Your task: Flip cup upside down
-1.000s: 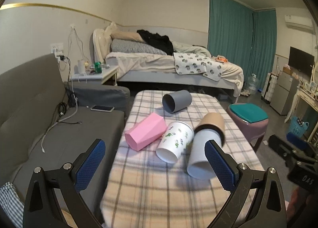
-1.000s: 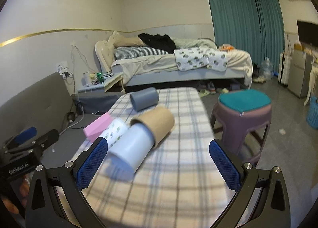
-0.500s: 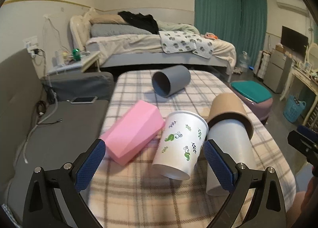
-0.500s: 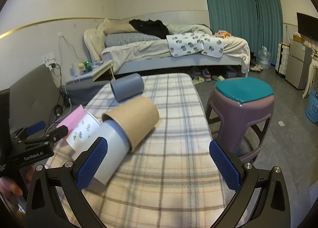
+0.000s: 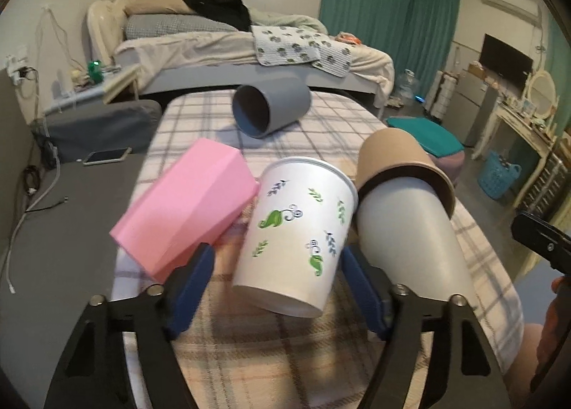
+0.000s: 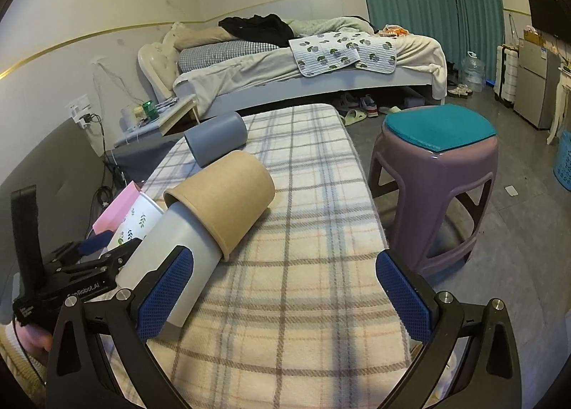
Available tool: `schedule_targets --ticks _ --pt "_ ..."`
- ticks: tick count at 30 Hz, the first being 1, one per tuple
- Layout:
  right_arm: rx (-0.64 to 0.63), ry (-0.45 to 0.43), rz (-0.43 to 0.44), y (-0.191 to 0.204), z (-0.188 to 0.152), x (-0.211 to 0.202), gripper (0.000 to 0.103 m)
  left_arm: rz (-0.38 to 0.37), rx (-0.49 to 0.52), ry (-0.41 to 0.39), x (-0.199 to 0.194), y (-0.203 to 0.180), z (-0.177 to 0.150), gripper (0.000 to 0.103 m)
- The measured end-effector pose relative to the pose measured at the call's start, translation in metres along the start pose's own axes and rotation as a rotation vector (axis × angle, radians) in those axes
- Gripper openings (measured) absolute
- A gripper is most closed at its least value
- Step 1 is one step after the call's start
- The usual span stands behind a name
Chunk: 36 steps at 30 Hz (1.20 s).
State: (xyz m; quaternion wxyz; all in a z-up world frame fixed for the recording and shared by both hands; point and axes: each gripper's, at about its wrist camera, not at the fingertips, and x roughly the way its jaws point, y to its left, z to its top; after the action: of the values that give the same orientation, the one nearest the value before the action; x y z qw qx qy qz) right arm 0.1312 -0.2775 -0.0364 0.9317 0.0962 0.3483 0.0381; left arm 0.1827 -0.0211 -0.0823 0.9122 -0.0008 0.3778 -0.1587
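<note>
A white paper cup with green leaf prints lies on its side on the plaid table, base toward me. My left gripper is open, its blue pads either side of the cup's base without touching. A pink faceted cup lies to its left, a plain white cup pushed into a brown cup to its right, a grey cup farther back. My right gripper is open and empty over the table's near right part, its left pad beside the white cup.
A grey sofa with a phone runs along the table's left. A purple stool with a teal cushion stands right of the table. A bed lies beyond. The left gripper shows in the right wrist view.
My left gripper has moved forward and down, so its pads now flank the leaf-print cup. My right gripper has moved forward a little over the table.
</note>
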Motion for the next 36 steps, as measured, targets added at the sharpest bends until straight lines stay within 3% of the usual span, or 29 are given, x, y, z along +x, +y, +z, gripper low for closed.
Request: schedule_targets --ticks 2,5,8,12,20,24,31,34,36 --pt "0.003 0.007 0.0 0.001 0.0 0.0 0.103 -0.034 -0.008 0.028 0.004 0.0 0.001 0.065" --pt "0.007 0.009 -0.002 0.0 0.0 0.001 0.103 -0.045 0.01 0.052 0.004 -0.004 0.0 0.064" --pt "0.004 0.001 -0.005 0.0 0.001 -0.001 0.103 -0.011 0.039 0.06 -0.001 -0.008 -0.001 0.063" --pt "0.009 -0.017 -0.003 -0.001 0.002 -0.007 0.103 0.042 -0.003 0.043 -0.021 -0.008 -0.01 0.063" --pt "0.003 -0.066 0.02 0.005 -0.001 -0.032 0.103 0.128 -0.091 0.092 -0.073 -0.018 -0.059 0.063" --pt "-0.026 -0.103 0.016 0.014 -0.005 -0.053 0.103 0.116 -0.2 0.057 -0.1 -0.028 -0.081 0.063" --pt "-0.06 -0.094 -0.01 0.022 -0.021 -0.077 0.103 0.143 -0.174 0.003 -0.097 -0.066 -0.089 0.063" --pt "-0.071 -0.074 -0.022 0.019 -0.03 -0.082 0.103 0.128 -0.18 0.029 -0.086 -0.071 -0.09 0.069" --pt "-0.075 -0.065 -0.028 0.018 -0.033 -0.083 0.103 0.123 -0.177 0.057 -0.082 -0.071 -0.092 0.082"
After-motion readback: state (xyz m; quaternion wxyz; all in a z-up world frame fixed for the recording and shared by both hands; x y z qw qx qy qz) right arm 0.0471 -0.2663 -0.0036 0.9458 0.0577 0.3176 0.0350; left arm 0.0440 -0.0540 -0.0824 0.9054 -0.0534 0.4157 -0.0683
